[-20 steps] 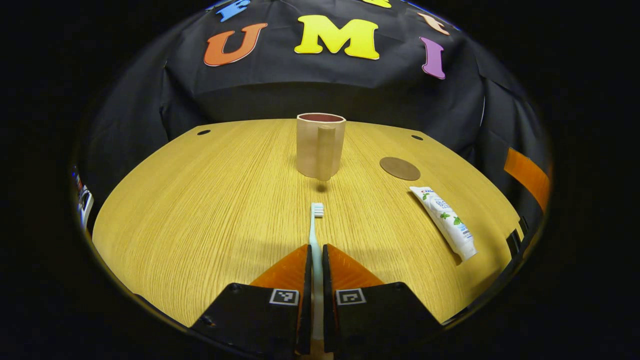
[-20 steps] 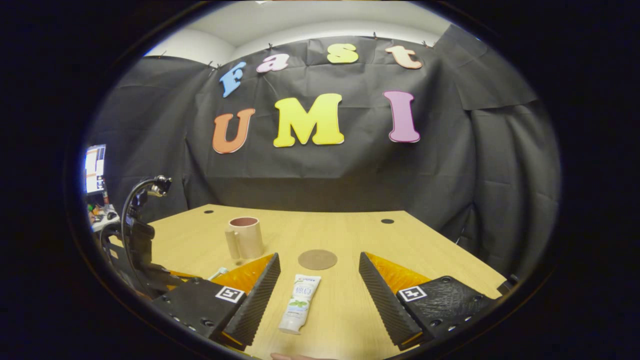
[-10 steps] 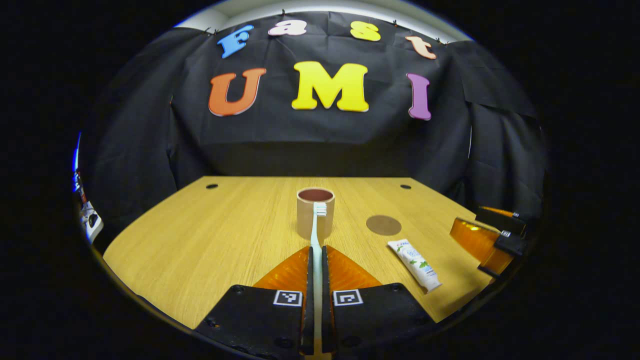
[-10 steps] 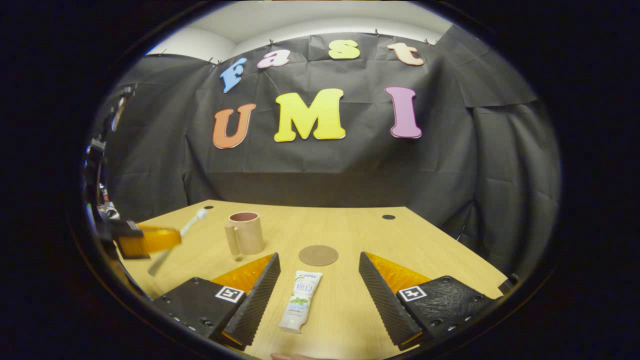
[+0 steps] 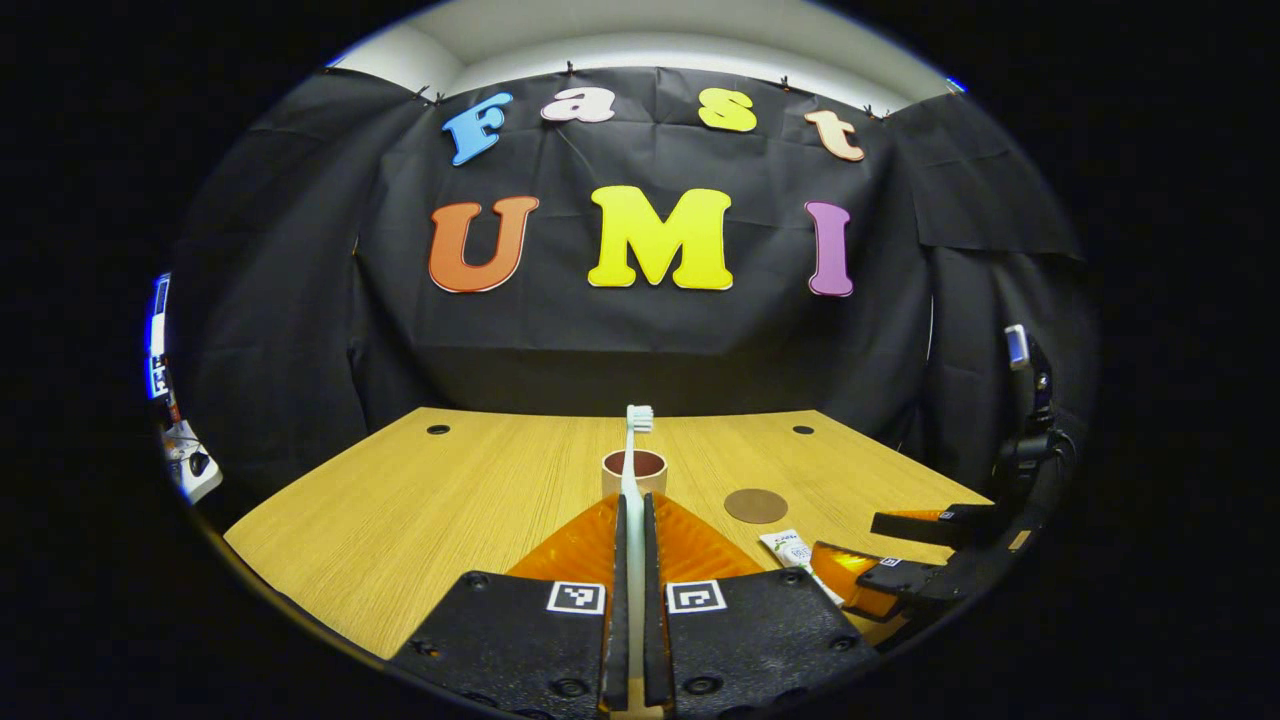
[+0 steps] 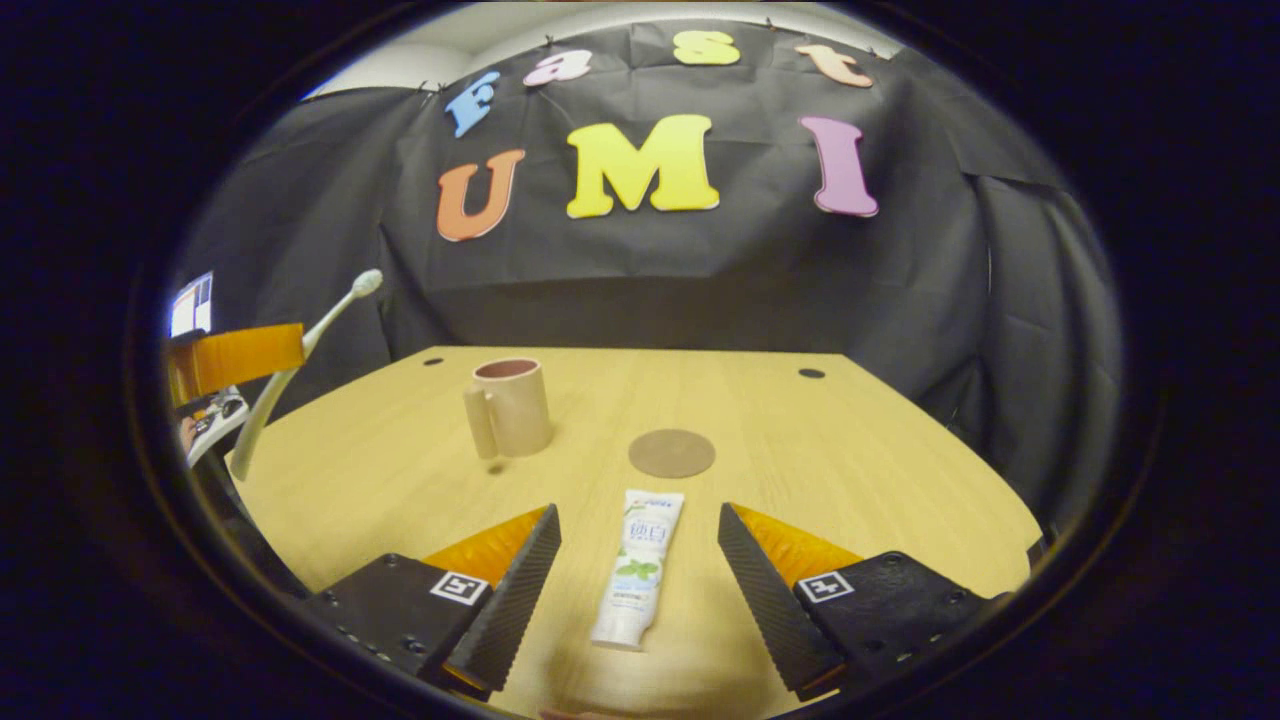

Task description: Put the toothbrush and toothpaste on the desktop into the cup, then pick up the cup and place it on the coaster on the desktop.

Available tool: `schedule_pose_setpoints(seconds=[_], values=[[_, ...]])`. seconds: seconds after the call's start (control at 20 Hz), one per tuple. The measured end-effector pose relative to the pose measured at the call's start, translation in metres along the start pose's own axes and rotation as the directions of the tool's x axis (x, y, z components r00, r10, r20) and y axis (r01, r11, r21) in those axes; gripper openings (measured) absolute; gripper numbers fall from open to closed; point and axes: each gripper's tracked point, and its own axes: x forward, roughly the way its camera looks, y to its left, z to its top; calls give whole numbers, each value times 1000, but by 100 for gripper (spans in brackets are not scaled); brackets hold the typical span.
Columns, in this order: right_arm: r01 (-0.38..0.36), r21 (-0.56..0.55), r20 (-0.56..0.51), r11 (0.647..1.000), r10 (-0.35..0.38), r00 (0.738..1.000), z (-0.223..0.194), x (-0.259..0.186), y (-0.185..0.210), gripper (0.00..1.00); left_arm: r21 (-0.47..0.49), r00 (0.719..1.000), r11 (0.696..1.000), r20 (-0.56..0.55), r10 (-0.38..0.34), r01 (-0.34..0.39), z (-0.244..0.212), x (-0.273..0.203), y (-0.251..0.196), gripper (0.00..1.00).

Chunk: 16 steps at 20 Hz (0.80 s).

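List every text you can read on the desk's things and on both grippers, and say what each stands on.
toothpaste: coloured print on the tube, too small and blurred to read.
left gripper, right gripper: black-and-white square tags on each finger, a pattern, no words.
cup, coaster, toothbrush: no text visible.
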Motion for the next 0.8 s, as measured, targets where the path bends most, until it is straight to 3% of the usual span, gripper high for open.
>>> schedule_pose_setpoints(seconds=[0.25, 0.5, 0.65, 0.75, 0.8], values=[[9, 55, -150, 998, -1, 989, -27, 24, -2, 92, 36, 1000, 999, 18, -23, 22, 2, -5, -7, 8], [10, 117, -234, 993, 18, 972, -38, 41, -7, 71, 32, 999, 998, 1, -53, 53, -6, -6, -13, 8], [13, 109, -233, 994, 12, 972, -37, 43, -10, 65, 27, 999, 999, -9, -45, 45, -9, -4, -8, 8], [-6, 133, -238, 991, 38, 971, -40, 44, -5, 51, 21, 999, 999, -11, -41, 41, -9, -5, -6, 9], [-12, 133, -236, 991, 44, 971, -39, 43, -5, 38, 20, 999, 999, -13, -43, 43, -10, -3, -7, 9]])
